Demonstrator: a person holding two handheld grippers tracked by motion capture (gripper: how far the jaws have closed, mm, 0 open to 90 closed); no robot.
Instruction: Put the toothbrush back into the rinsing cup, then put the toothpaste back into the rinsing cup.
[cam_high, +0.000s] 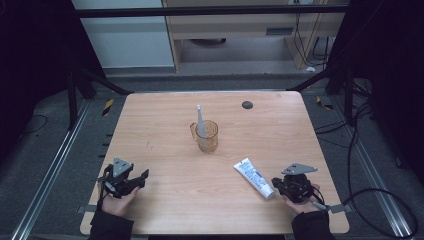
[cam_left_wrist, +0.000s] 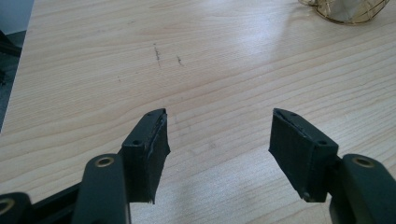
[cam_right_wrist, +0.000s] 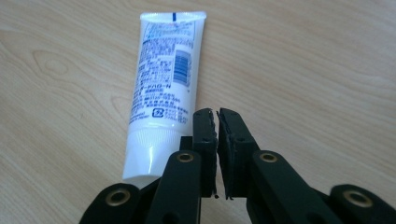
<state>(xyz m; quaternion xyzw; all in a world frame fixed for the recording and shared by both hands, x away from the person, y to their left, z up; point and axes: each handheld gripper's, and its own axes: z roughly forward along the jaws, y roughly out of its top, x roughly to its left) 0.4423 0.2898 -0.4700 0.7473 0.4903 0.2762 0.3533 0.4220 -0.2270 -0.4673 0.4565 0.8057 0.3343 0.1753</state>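
The left tongs (cam_high: 141, 178) rest low with jaws spread wide, while the right tongs (cam_high: 275, 183) are closed, jaws pressed together.

The cup (cam_left_wrist: 348, 10) is cut off by the top edge of the left gripper view (just its base shows). The tube's (cam_right_wrist: 161, 93) cap end is partly hidden behind the right gripper (cam_right_wrist: 217, 116). The small dark disc (cam_high: 247, 104) is too small to identify, perhaps a cable port.

— Showing on the white toothpaste tube (cam_right_wrist: 159, 93): dense blue print, too small and blurred for reading.
— Also appearing there: a blue barcode block and a boxed symbol; carrying no legible brand or number.
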